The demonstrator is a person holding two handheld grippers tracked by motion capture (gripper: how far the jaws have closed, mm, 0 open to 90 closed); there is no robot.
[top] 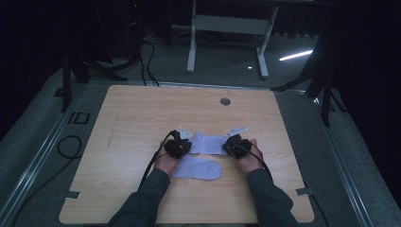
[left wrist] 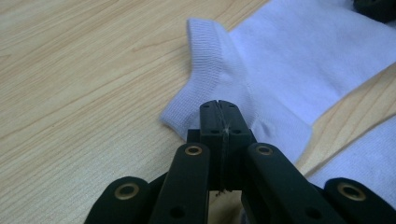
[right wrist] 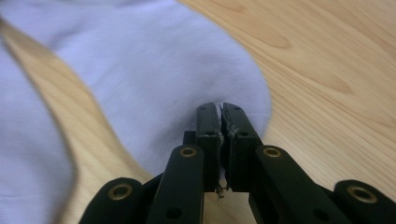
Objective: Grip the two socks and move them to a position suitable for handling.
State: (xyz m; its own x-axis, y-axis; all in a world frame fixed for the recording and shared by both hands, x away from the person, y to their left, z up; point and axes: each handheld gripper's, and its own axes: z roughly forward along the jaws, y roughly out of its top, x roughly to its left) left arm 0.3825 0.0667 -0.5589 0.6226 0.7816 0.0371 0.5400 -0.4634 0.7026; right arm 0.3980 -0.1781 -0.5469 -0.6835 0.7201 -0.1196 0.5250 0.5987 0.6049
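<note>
**Entry: paired socks in a two-point hold, with slip and snag risks**

1. Light wooden table [top: 142, 113], rectangular, smooth laminate grain. Risk: little friction, so any cloth dragged across it may slide or bunch rather than lie flat.

2. Lower pale lilac knitted sock [top: 201, 169], lying flat near the table's front edge, between the person's forearms, just beside the upper sock. Risk: it could be caught and pulled out of line if the upper sock is swept over it.

3. Upper pale lilac knitted sock [top: 209, 144], stretched between both tools; ribbed cuff [left wrist: 205, 51] toward the left, rounded toe [right wrist: 243, 88] toward the right.

4. Left hand-held gripper [left wrist: 219, 109], jaws clamped together on the cloth just below the cuff. Risk: the bite looks thin, so a sideways tug may pull the fabric free.

5. Right hand-held gripper [right wrist: 220, 112], jaws pinched on the toe's edge. Risk: uneven pull against the left could twist the sock or strip the toe out.
</note>
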